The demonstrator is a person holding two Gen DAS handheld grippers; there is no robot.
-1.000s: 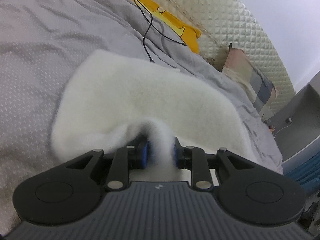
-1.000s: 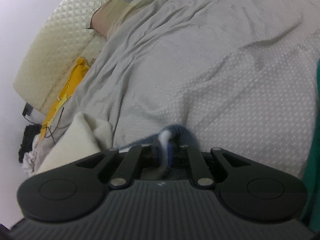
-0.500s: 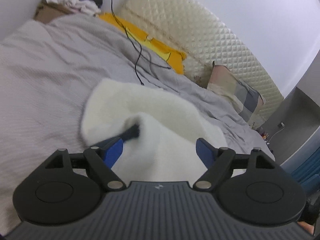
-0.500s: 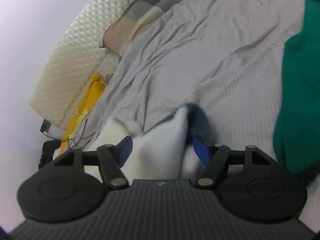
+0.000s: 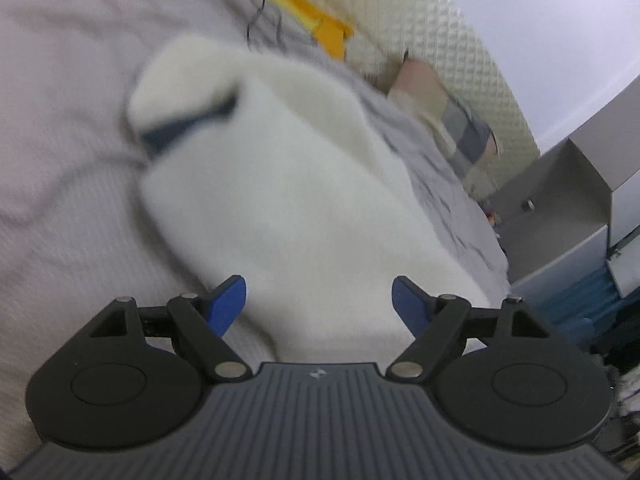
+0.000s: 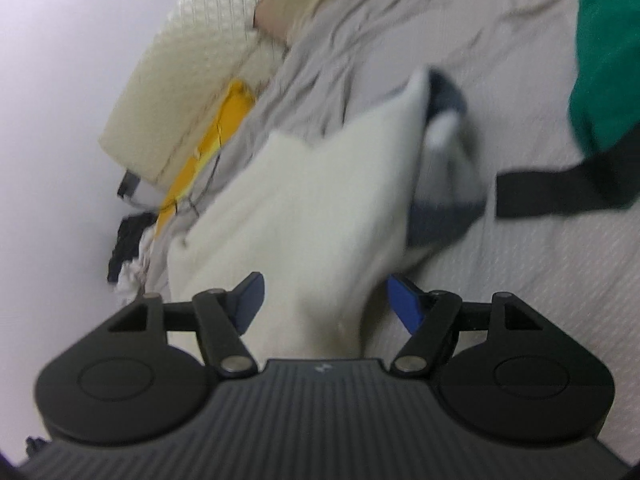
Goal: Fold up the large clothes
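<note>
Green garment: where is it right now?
Right wrist view only: the green garment lies on the grey bedspread at the far right edge, right of the white garment.

My left gripper (image 5: 319,304) sits low in the frame's centre, its blue pads (image 5: 226,305) spread wide and pressing on nothing. My right gripper (image 6: 324,302) sits likewise, low centre, jaws wide, pads free
</note>
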